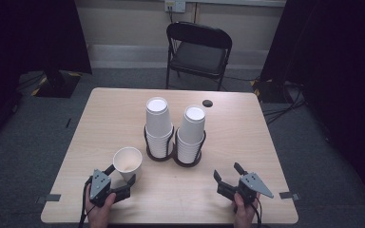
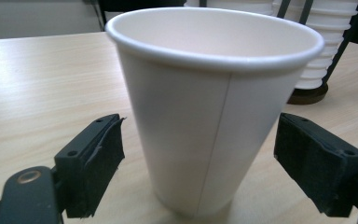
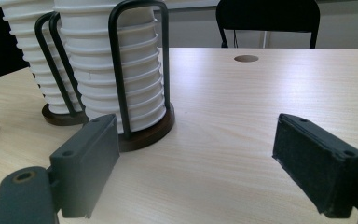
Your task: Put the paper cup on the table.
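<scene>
A single white paper cup [image 1: 127, 161] stands upright and empty on the wooden table [image 1: 247, 142], near its front left. My left gripper [image 1: 121, 175] is open around it. In the left gripper view the cup [image 2: 209, 116] sits between the two pads [image 2: 98, 163], with a small gap on each side. Behind it stand two stacks of upside-down white cups [image 1: 158, 126] [image 1: 191, 133], each in a black wire holder. At the front right my right gripper [image 1: 227, 171] is open with nothing in it. In its own view it [image 3: 198, 158] points past the nearer stack [image 3: 116, 70].
A black folding chair [image 1: 198, 52] stands beyond the table's far edge. There is a round cable hole [image 1: 207, 103] in the tabletop behind the stacks. Tape marks [image 1: 53, 197] [image 1: 286, 195] sit near the front corners. Dark curtains flank the room.
</scene>
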A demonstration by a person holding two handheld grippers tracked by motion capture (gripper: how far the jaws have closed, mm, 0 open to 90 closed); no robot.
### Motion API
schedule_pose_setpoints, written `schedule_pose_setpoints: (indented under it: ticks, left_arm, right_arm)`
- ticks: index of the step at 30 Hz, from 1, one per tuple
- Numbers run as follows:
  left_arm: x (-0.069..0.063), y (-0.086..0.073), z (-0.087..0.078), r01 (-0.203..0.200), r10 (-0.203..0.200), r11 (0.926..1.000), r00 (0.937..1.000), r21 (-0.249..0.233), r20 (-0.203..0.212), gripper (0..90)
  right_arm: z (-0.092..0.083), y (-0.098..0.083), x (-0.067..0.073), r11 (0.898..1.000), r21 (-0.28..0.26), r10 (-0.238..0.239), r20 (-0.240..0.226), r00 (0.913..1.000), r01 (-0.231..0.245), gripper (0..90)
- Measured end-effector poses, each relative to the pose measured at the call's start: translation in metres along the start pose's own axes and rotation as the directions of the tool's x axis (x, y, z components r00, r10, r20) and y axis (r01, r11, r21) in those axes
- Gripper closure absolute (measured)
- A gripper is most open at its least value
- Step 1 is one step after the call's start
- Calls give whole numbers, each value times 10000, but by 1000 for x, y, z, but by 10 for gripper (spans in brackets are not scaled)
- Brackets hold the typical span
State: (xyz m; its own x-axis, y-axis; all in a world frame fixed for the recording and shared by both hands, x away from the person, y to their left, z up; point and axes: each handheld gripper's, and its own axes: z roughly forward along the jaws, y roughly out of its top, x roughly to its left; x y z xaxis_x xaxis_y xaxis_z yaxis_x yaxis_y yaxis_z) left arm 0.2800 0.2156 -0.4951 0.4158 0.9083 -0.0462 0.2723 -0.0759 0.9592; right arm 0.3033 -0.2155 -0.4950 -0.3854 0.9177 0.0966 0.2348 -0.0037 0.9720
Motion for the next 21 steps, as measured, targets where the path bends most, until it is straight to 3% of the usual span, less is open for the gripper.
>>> schedule_pose_setpoints:
  ticks: [2,10,16,21]
  left_arm:
    - [-3,-1,-7,-159,159,9999,9998,-62,-97,155]
    - [-24,-2,-17,-305,320,9988,9987,-377,397,157]
    - [-33,-4,-7,-554,565,9977,9980,-386,277,156]
    - [-28,0,8,-358,379,9990,9960,-273,811,156]
  right_arm:
    - [0,0,0,10000,6,-25,2,10000,25,139]
    - [0,0,0,10000,2,-17,-3,10000,17,139]
    - [-1,0,0,10000,-55,-2,-26,10000,2,139]
    - [0,0,0,10000,7,32,-73,10000,-32,140]
